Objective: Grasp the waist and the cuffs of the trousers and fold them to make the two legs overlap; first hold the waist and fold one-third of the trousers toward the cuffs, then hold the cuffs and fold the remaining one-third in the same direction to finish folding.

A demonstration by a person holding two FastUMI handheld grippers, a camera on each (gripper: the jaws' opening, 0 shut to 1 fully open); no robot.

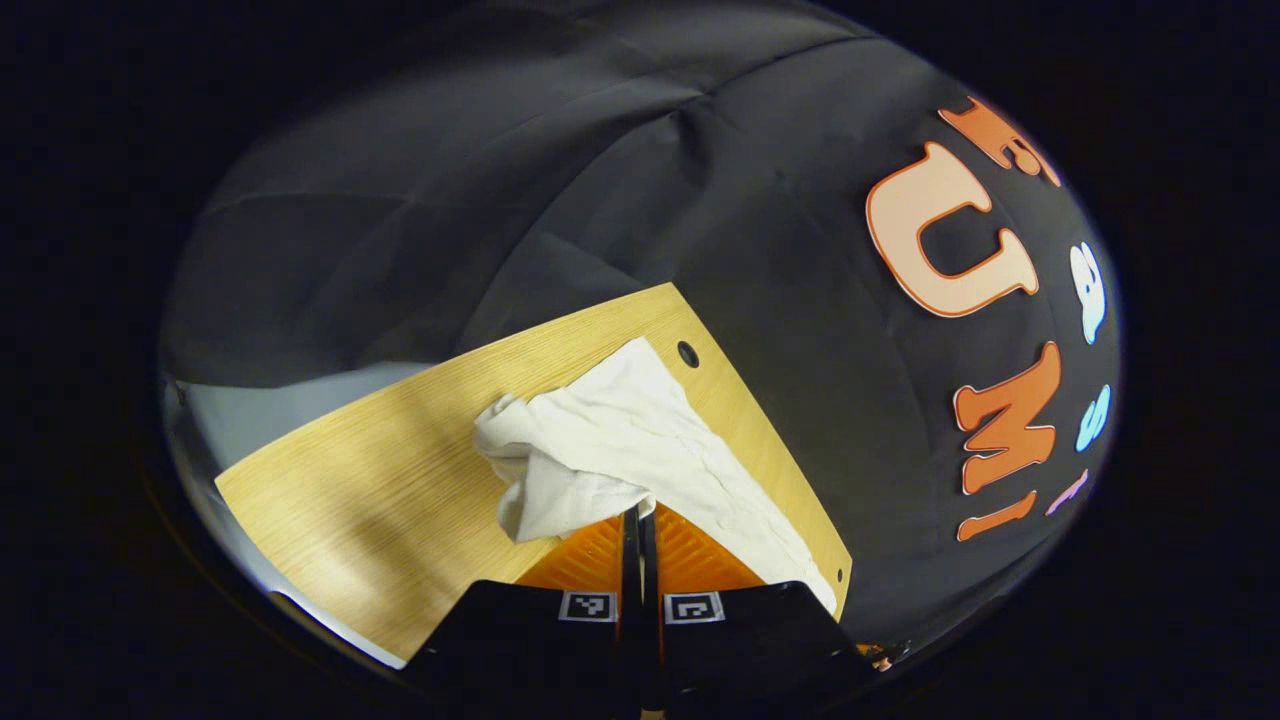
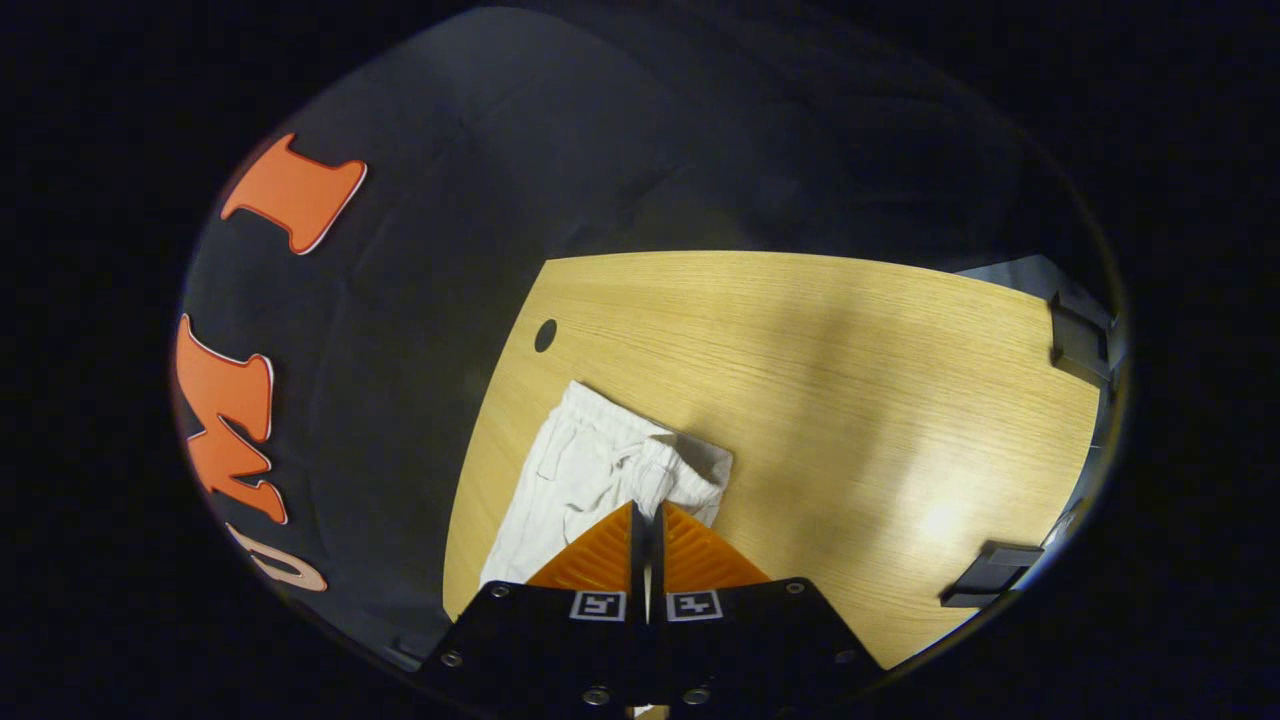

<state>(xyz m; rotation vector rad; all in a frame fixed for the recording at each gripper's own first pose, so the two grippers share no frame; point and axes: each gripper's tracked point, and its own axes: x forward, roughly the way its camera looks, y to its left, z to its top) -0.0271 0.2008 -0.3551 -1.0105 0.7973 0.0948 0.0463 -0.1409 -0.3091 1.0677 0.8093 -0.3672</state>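
In the left gripper view, the left gripper (image 1: 640,515) is closed at the bottom of the picture, its two fingers pinched together on an edge of the white trousers (image 1: 610,440). The cloth rises to the fingertips and hangs from them in a loose fold, so this end is lifted off the wooden table (image 1: 350,470). Beyond the fold, the rest of the trousers lies flat along the table's far edge, near a small round hole (image 1: 688,353) in the board.

In the right gripper view, the right gripper (image 2: 647,515) is likewise closed, both fingers pressed on a bunched edge of the trousers (image 2: 590,465). Past the fingertips the cloth spreads flat toward the table (image 2: 800,350) corner and its hole (image 2: 545,335).

I judge the task to be under way rather than finished: both ends are held and raised, and the trousers look like a narrow strip, so the legs may already overlap. Whether this is that first fold or a fold into thirds I cannot tell. Laying the held edge down, and any remaining fold, is still to do.
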